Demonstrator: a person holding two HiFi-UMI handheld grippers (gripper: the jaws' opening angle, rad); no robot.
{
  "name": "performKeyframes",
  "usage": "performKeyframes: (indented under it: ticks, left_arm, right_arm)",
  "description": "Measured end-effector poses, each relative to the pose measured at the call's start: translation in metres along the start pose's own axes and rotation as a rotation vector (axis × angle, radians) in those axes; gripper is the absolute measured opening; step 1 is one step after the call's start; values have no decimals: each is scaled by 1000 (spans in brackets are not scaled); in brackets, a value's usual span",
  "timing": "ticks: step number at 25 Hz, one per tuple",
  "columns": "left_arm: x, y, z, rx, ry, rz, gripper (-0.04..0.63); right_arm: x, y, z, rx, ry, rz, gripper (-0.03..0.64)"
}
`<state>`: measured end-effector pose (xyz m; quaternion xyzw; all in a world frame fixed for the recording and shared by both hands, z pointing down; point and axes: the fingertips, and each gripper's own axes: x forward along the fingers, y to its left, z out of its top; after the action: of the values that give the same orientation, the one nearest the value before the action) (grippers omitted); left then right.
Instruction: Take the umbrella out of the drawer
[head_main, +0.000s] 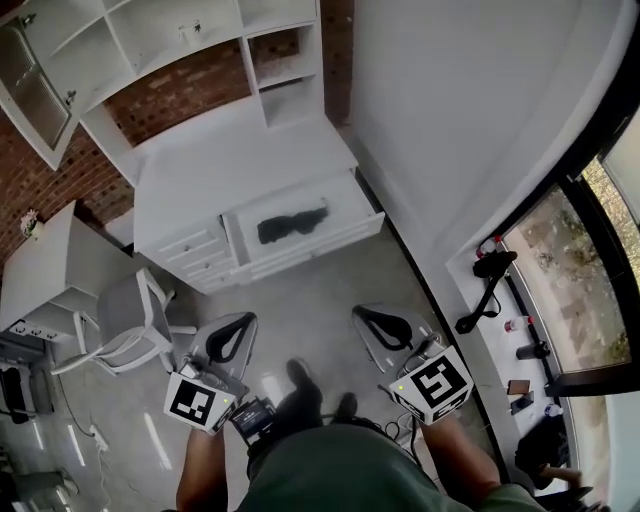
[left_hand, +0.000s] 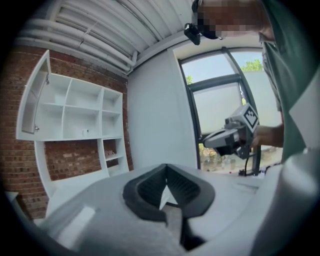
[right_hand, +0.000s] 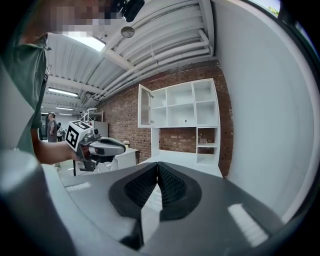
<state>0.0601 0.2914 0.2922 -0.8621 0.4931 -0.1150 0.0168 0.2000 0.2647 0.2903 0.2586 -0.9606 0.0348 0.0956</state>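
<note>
A black folded umbrella (head_main: 292, 224) lies in the open drawer (head_main: 322, 247) of the white desk (head_main: 230, 165), seen in the head view. Both grippers hang over the floor well short of the desk, pointing toward it. My left gripper (head_main: 243, 320) (left_hand: 166, 167) is shut with nothing between its jaws. My right gripper (head_main: 362, 315) (right_hand: 158, 165) is shut and empty too. Each gripper view shows the other one beside it: the right gripper (left_hand: 231, 137) and the left gripper (right_hand: 97, 146). The umbrella shows in neither gripper view.
A white chair (head_main: 130, 320) stands left of the left gripper. White wall shelves (head_main: 150, 40) hang above the desk against the brick wall. A low white table (head_main: 50, 265) is at the far left. A windowsill (head_main: 505, 345) with small items runs along the right.
</note>
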Motion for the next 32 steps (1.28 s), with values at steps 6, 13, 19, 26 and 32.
performKeyframes:
  ticks: [6,13,19,26,32]
  left_arm:
    - [41,49,-1,-16,-38,-65,2]
    - [76,110,4,-22,-76,-144,2]
    - [96,151,0,-24,-94,-180,2]
    - [120,181,-14,-40,-64,-158,2]
    - [147,202,-17,-33,-20,-69,2]
  right_arm:
    - [41,-25,12,-18,33,-50,6]
    - [102,-50,32,-23,32,-122,5]
    - [147,-61,42,-30,31,-139,5]
    - [181,-90,43,-34,42,-112,6]
    - [206,-127,39,-30,35,-19,5]
